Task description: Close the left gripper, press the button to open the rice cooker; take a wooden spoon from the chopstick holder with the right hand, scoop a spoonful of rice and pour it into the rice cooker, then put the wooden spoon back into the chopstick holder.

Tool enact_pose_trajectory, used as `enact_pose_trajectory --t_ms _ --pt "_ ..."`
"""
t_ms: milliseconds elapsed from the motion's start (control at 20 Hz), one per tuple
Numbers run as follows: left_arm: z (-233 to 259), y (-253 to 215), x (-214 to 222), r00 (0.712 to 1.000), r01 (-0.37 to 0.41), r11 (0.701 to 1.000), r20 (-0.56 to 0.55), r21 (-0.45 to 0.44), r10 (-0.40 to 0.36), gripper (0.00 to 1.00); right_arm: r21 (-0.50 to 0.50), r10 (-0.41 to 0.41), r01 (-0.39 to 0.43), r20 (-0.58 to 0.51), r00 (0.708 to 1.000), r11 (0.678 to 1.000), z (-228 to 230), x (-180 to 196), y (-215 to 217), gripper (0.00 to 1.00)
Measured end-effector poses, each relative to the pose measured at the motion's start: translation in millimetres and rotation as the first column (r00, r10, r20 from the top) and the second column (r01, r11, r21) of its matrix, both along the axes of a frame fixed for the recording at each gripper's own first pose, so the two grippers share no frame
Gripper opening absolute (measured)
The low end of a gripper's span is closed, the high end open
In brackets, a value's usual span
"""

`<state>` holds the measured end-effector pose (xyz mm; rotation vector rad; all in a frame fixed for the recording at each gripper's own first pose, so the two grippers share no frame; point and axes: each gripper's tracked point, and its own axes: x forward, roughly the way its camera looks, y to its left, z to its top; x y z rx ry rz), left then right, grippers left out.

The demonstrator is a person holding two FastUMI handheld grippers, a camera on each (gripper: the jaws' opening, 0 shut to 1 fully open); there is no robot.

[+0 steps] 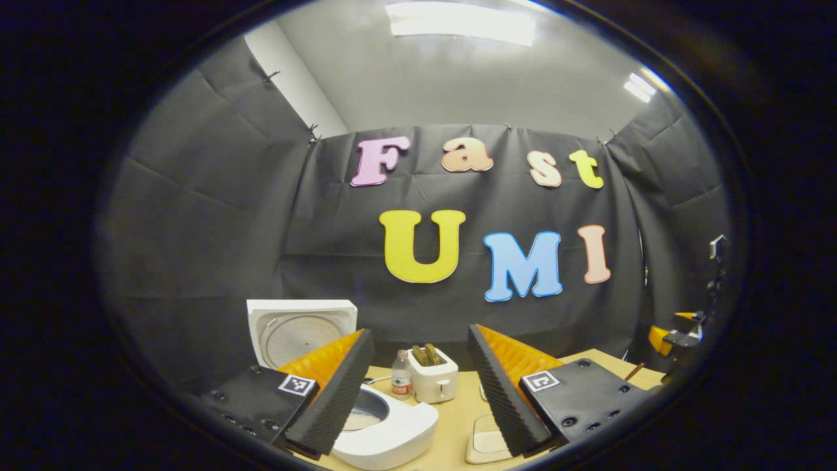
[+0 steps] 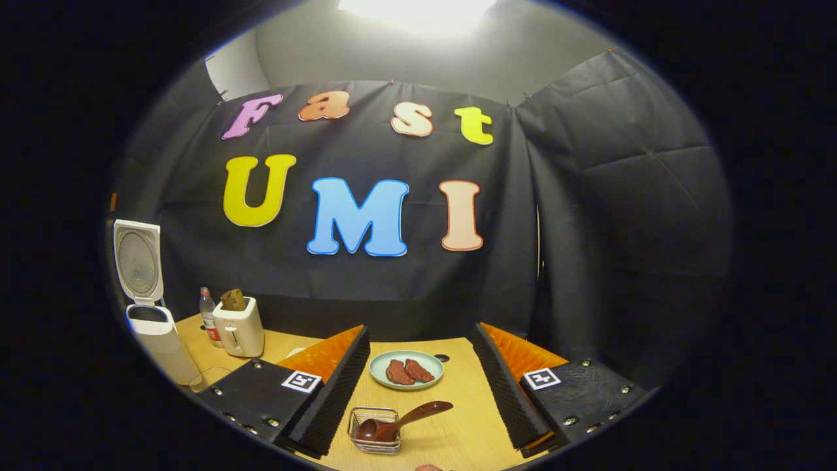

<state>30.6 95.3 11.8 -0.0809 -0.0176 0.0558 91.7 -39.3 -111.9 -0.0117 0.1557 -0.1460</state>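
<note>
- Our left gripper [image 1: 418, 392] hangs above the table with its fingers spread wide, gripping nothing.
- Our right gripper [image 2: 418, 392] is likewise parted wide, held level and empty between its pads.

A staged recording booth is shown, dressed as a kitchen corner. Black cloth [image 2: 588, 196] is pinned up as walls under ceiling lights [image 1: 461, 23]. On a wooden table [image 2: 458, 432] a rice cooker [image 2: 153, 327], toaster [image 2: 239, 327] and plate [image 2: 405, 369] are laid out.
</note>
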Motion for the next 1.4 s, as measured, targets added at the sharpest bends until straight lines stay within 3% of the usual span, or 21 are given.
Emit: enact_pose_trajectory --t_ms 400,800,850,900,950,1000,1050,1100,1200,1250,1300,1400 --pt "10.5 -9.8 -10.2 0.999 -0.046 0.998 -0.018 0.053 0.047 0.99 0.160 0.003 0.023 -0.163 0.987 0.987 -88.0 20.2 -18.8 0.96" --pt "4.2 -12.7 -19.0 0.994 -0.083 0.992 -0.063 0.094 0.089 0.99 0.327 0.072 0.037 -0.314 0.947 0.944 -154.4 16.8 1.8 0.95" --pt "3.6 -12.7 -20.1 0.994 -0.086 0.991 -0.066 0.100 0.092 0.99 0.339 0.080 0.038 -0.328 0.941 0.940 -159.0 16.8 3.7 0.88" --pt "3.7 -11.9 -20.5 0.993 -0.087 0.990 -0.069 0.107 0.095 0.99 0.352 0.094 0.035 -0.341 0.935 0.935 -164.6 18.1 5.5 0.75" --pt "2.8 -10.1 -21.1 0.992 -0.092 0.989 -0.073 0.114 0.101 0.99 0.366 0.106 0.033 -0.353 0.930 0.930 -168.8 15.9 10.4 0.69" --pt "2.0 -9.3 -21.4 0.992 -0.094 0.989 -0.075 0.116 0.103 0.99 0.367 0.111 0.035 -0.368 0.923 0.929 -173.6 15.1 12.0 0.55" --pt "1.9 -7.9 -22.0 0.991 -0.098 0.988 -0.076 0.116 0.108 0.99 0.376 0.120 0.029 -0.368 0.922 0.926 -174.5 15.3 13.8 0.51" --pt "0.7 -6.2 -22.2 0.991 -0.102 0.988 -0.078 0.115 0.111 0.99 0.391 0.143 0.015 -0.373 0.917 0.920 -176.3 14.3 20.0 0.40" --pt "-0.3 -4.1 -23.3 0.990 -0.107 0.988 -0.080 0.110 0.116 0.99 0.407 0.171 0.005 -0.395 0.903 0.914 -174.6 6.7 23.6 0.41" --pt "-0.7 -3.4 -23.1 0.990 -0.108 0.988 -0.081 0.108 0.117 0.99 0.421 0.160 0.014 -0.375 0.913 0.907 -185.2 28.8 20.7 0.34" --pt "-2.6 -2.1 -23.4 0.990 -0.108 0.988 -0.083 0.108 0.118 0.99 0.437 0.172 0.014 -0.384 0.907 0.900 -182.5 21.1 22.9 0.13" --pt "-2.7 0.2 -24.6 0.990 -0.109 0.988 -0.082 0.106 0.118 0.99 0.433 0.183 -0.001 -0.379 0.907 0.901 -174.4 18.1 32.6 0.13"
